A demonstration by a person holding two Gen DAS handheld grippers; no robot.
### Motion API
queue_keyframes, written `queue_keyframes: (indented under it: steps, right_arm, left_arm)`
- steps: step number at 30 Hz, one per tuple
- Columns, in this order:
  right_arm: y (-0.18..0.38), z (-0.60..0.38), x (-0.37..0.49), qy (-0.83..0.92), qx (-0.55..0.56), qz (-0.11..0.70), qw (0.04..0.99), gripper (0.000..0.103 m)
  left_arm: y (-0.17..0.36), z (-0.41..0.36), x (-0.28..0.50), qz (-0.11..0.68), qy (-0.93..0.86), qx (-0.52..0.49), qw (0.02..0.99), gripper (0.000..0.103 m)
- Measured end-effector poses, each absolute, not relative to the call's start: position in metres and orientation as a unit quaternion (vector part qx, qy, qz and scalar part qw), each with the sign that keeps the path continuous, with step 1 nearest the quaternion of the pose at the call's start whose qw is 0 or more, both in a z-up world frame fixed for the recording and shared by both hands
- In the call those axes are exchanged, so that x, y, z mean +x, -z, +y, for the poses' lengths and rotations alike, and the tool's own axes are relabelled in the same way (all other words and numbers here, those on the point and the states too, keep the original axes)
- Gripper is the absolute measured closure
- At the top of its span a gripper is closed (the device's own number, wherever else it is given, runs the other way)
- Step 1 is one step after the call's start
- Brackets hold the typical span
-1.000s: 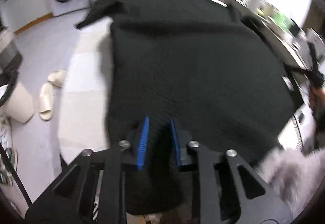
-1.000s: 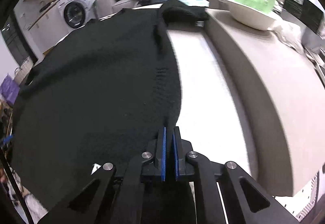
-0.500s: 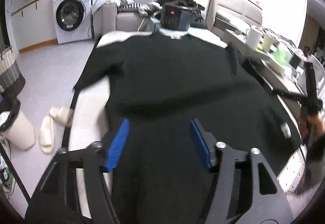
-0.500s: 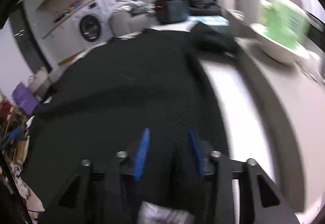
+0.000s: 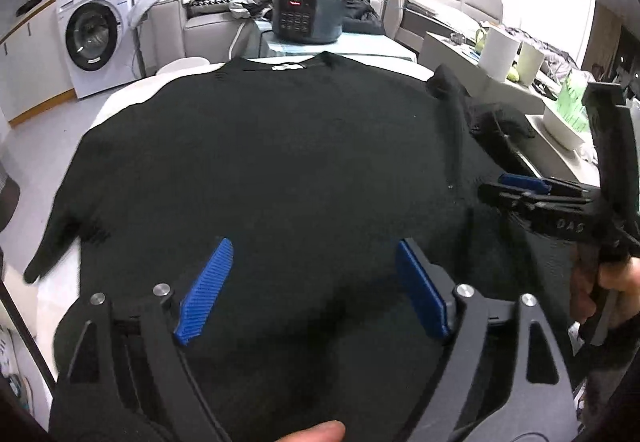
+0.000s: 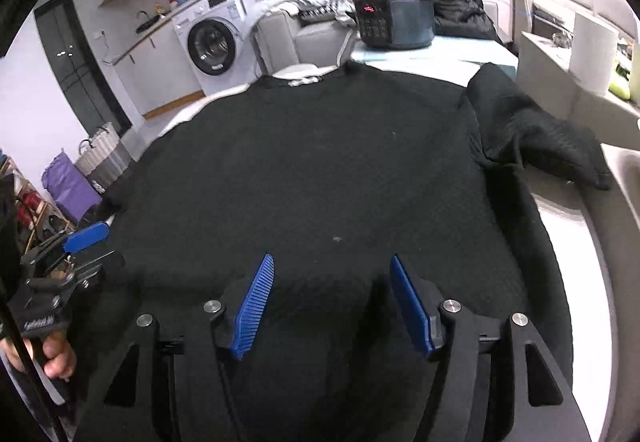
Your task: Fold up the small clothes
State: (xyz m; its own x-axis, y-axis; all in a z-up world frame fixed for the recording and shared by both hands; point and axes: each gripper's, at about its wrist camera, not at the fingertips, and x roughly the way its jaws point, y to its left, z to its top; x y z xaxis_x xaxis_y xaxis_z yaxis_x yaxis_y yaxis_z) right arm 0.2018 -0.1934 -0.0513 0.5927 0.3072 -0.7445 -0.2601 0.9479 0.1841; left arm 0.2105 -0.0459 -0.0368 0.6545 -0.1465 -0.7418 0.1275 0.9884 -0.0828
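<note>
A black sweater [image 5: 272,169] is seen spread flat on a white table [image 5: 120,101], with its neckline at the far end and its hem at the near edge, under both cameras. The left sleeve is laid out toward the left edge of the table, while the right sleeve [image 6: 536,133] is bunched and folded over itself on the far right. The left tongs [image 5: 312,290] are held spread wide above the near part of the sweater, with nothing caught between the blue pads [image 5: 206,292]. The right tongs [image 6: 332,302] are likewise spread apart over the hem area, and no fabric is pinched. In the left wrist view the right tongs are also seen from the side at the right edge, gripped by a hand [image 5: 600,286]. Beyond the neckline a dark cooker [image 6: 394,23] with a red display is set on a light blue cloth. A washing machine [image 6: 210,41] is visible at the far left, and a white paper roll [image 6: 592,49] is stood at the far right.
</note>
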Motion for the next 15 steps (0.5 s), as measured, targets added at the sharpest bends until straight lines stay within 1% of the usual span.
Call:
queue_keyframes:
  steps: [2,5,9,10,12,15]
  right_arm:
    - [0.061,-0.197,0.213,-0.148,0.02,0.441,0.885,0.041]
    - [0.066,-0.205,0.219,-0.148,0.012,0.449,0.881,0.041]
    - [0.052,-0.239,0.213,-0.116,0.038,0.416,0.901,0.041]
    - [0.048,-0.25,0.214,-0.103,0.05,0.408,0.906,0.041]
    - [0.04,-0.282,0.215,-0.061,0.09,0.39,0.914,0.038]
    - [0.034,-0.322,0.227,-0.021,0.143,0.379,0.914,0.036]
  left_arm:
    - [0.042,-0.056,0.223,0.416,0.075,-0.01,0.906,0.02]
    - [0.048,-0.075,0.241,0.417,0.08,-0.009,0.905,0.014]
    - [0.052,-0.099,0.262,0.414,0.091,-0.007,0.906,0.003]
    - [0.052,-0.104,0.264,0.412,0.094,-0.008,0.906,0.001]
    - [0.054,-0.119,0.276,0.41,0.103,-0.01,0.906,0.002]
    - [0.058,-0.138,0.293,0.417,0.125,-0.02,0.9,0.001]
